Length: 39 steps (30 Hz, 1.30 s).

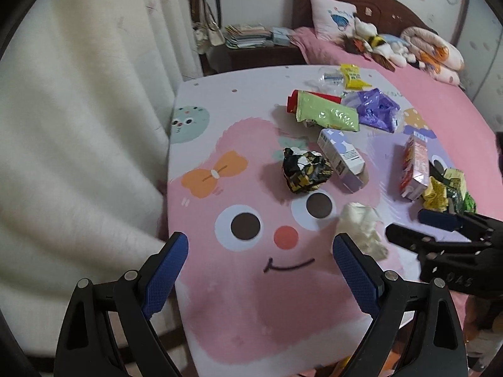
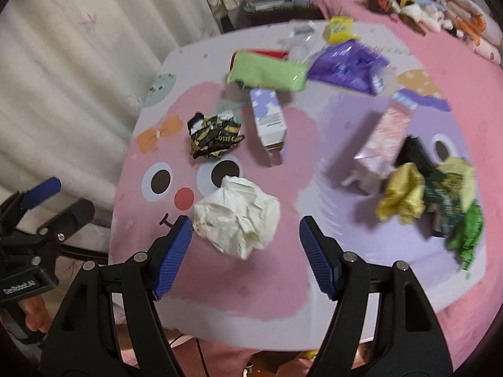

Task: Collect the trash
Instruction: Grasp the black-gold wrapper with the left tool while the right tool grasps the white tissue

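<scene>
A crumpled white tissue (image 2: 239, 216) lies on the cartoon-face tabletop (image 2: 251, 289), between the fingers of my open right gripper (image 2: 245, 220), untouched by either pad. My left gripper (image 1: 260, 242) is open over the pink face print (image 1: 251, 282), holding nothing, with the tissue (image 1: 361, 226) just to its right. Further back lie a black-gold crumpled wrapper (image 1: 305, 169), a lilac carton (image 1: 341, 157), a pink carton (image 1: 415, 166), a green wrapper (image 1: 327, 114), a purple bag (image 1: 377, 110) and a yellow packet (image 1: 353, 77). Yellow-green crumpled wrappers (image 2: 433, 194) sit at the right.
A cream curtain (image 1: 78, 125) hangs close along the table's left edge. Behind the table is a bed with a pink sheet (image 1: 440, 100), a pillow (image 1: 330, 15) and plush toys (image 1: 377, 40). A nightstand with stacked books (image 1: 248, 36) stands at the back.
</scene>
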Motion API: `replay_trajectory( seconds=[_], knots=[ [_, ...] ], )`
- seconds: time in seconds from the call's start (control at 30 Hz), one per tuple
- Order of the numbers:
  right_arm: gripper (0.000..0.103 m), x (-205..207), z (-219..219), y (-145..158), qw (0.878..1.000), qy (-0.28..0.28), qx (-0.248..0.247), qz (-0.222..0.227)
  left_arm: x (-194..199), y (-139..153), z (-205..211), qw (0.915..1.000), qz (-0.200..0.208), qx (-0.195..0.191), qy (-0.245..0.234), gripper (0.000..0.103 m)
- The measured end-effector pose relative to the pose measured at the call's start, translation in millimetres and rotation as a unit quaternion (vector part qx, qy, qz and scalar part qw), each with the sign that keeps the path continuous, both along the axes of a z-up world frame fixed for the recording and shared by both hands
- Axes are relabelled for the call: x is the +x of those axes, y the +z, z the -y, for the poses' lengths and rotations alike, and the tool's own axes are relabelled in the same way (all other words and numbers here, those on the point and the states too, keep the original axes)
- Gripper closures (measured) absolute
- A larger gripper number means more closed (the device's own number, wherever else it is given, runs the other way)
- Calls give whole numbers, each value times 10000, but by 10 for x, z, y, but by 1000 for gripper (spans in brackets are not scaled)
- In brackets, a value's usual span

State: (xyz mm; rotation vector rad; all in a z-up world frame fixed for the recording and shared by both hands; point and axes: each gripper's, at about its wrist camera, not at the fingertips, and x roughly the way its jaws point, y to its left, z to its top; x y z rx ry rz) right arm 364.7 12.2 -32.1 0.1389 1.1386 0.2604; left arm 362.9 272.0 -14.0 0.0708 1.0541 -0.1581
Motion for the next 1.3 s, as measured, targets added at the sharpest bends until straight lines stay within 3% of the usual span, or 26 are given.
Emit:
replay_trajectory(
  seconds=[0.2, 0.37, 0.7, 0.73, 0.8, 0.9, 0.97, 1.17, 1.3],
  knots=[
    [30, 307, -133, -463, 9994, -228, -24, -260, 399, -260, 43, 9996, -238, -120, -127, 8],
    [28, 495, -5, -653, 9970, -591, 380, -317, 660, -429, 77, 9981, -466, -373, -173, 8],
    [27, 641, 181, -998, 9821, -905, 1392, -894, 1099, -598, 142, 9940, -781, -742, -195, 8],
    [26, 645, 165, -1049, 9809, -903, 1332, -1095, 1116, -605, 132, 9937, -798, -768, -186, 8],
    [26, 624, 108, -1051, 9852, -699, 1155, -1055, 1179, -610, 143, 9929, -827, -840, -162, 8],
    [32, 576, 29, -1052, 9901, -392, 883, -1019, 1227, -609, 152, 9928, -821, -856, -173, 8],
    [50, 553, 24, -1038, 9898, -359, 881, -1063, 1259, -596, 188, 9928, -806, -866, -203, 8],
    [61, 393, 144, -1005, 9881, -458, 938, -1127, 1307, -648, 290, 9915, -903, -861, -364, 8],
    [63, 221, 257, -879, 9890, -664, 919, -945, 1350, -721, 409, 9908, -966, -808, -502, 8]
  ],
)
